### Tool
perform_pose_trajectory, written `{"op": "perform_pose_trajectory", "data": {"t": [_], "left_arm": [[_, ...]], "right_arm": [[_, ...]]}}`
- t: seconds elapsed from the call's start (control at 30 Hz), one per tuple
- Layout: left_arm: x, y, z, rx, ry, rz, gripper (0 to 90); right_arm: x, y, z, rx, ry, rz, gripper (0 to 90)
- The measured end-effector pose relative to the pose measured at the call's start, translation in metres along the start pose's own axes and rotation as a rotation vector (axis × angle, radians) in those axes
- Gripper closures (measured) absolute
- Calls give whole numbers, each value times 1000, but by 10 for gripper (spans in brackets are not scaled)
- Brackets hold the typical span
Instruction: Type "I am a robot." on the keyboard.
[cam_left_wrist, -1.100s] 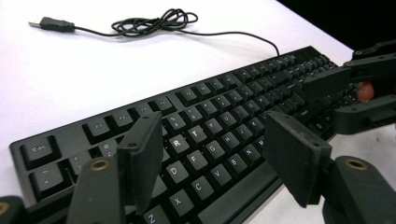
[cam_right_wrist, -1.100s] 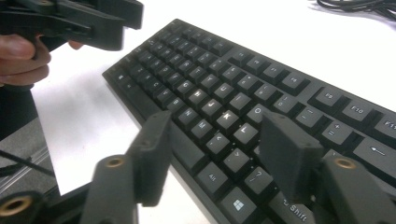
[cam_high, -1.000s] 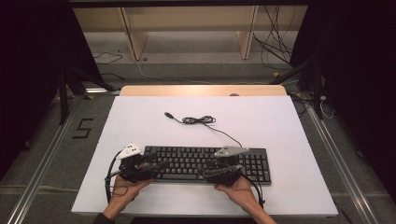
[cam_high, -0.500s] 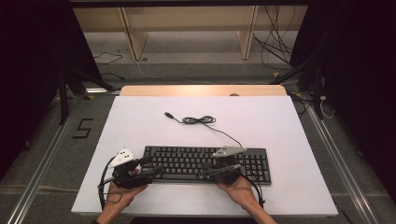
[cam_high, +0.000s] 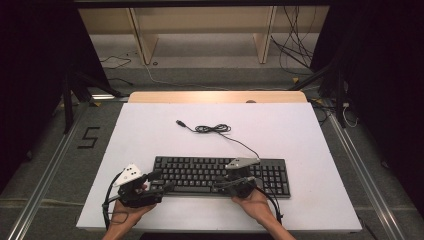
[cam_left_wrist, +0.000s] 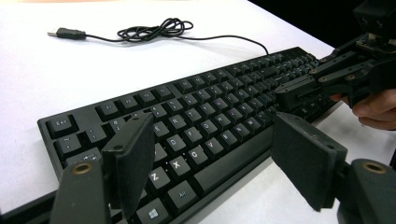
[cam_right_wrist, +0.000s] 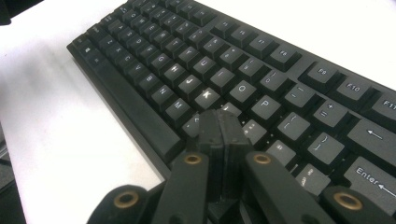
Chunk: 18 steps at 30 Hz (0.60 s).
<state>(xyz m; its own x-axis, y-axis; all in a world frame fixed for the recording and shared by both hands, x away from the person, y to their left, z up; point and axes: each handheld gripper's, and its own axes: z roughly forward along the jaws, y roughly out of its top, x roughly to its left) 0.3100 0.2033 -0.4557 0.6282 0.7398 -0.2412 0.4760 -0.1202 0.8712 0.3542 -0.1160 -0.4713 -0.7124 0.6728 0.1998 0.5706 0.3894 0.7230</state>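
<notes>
The black keyboard (cam_high: 220, 175) lies flat near the front edge of the white tabletop (cam_high: 310, 130), its cable (cam_high: 215, 129) coiled behind it toward the middle. The right tool (cam_right_wrist: 219, 126), jaws pressed together with nothing between them, hovers tip-down just over the keys near the right end of the spacebar. The left tool (cam_left_wrist: 210, 158) has just been opening; its jaws gape wide and empty over the keyboard's left front corner. Both hands come in low from the front edge. Judged risk: the closed tip may strike two keys at once, or shove the keyboard sideways.
</notes>
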Motion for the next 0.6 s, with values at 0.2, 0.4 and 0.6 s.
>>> {"op": "perform_pose_trajectory", "data": {"t": [0.2, 0.4, 0.6], "left_arm": [[1, -2, -2, 2, 1, -4, 295], [1, -3, -3, 3, 2, -8, 291], [1, -3, -3, 4, 1, -6, 289]], "right_arm": [[0, -1, 2, 10, 1, -4, 900], [0, -2, 4, 23, 0, -4, 900], [1, -3, 6, 29, 1, -5, 900]]}}
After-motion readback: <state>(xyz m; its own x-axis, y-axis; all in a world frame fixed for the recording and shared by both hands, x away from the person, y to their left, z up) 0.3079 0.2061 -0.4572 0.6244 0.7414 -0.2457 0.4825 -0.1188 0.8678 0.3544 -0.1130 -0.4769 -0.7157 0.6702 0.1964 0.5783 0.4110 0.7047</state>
